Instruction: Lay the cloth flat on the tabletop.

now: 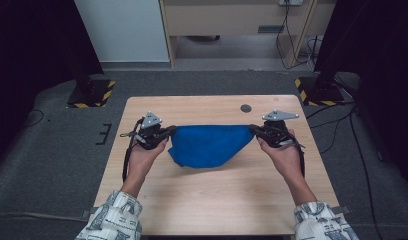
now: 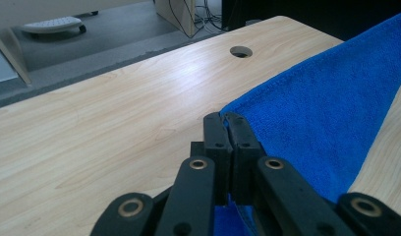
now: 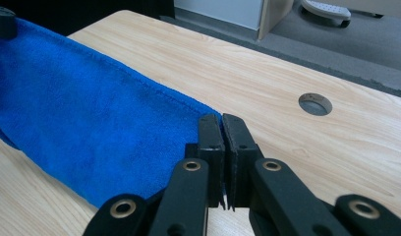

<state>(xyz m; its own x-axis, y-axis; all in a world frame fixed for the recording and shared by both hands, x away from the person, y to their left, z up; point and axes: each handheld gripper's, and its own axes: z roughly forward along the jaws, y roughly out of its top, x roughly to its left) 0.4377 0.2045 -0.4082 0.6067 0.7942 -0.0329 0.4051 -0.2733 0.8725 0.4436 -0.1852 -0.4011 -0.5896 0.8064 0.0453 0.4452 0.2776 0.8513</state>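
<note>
My left gripper [image 2: 227,120] has its jaws pressed together on one corner of the blue cloth [image 2: 326,103], and in the left gripper view the hemmed edge runs away from the pinch toward the upper right. My right gripper [image 3: 222,120] is clamped the same way on the opposite corner, with the cloth's hem [image 3: 115,66] stretching off to the upper left.

From the high view I see the cloth [image 1: 209,145] strung between the left gripper [image 1: 168,131] and the right gripper [image 1: 253,129]. Its top edge is pulled taut and nearly straight, while the rest sags in a rounded belly toward my side of the table [image 1: 212,205].

Around that, there is bare wood on every side. A broad strip lies between the cloth's lower edge and the near table edge, and a narrower band sits behind the taut hem. A round cable hole [image 1: 246,108] is in that back band, just beyond the hem and nearer my right gripper. The left and right table edges lie a little outside each hand [image 1: 142,155], with grey carpet [image 1: 57,165] beyond. Two yellow-and-black striped stand bases [image 1: 92,94] sit on the floor off the far corners.
</note>
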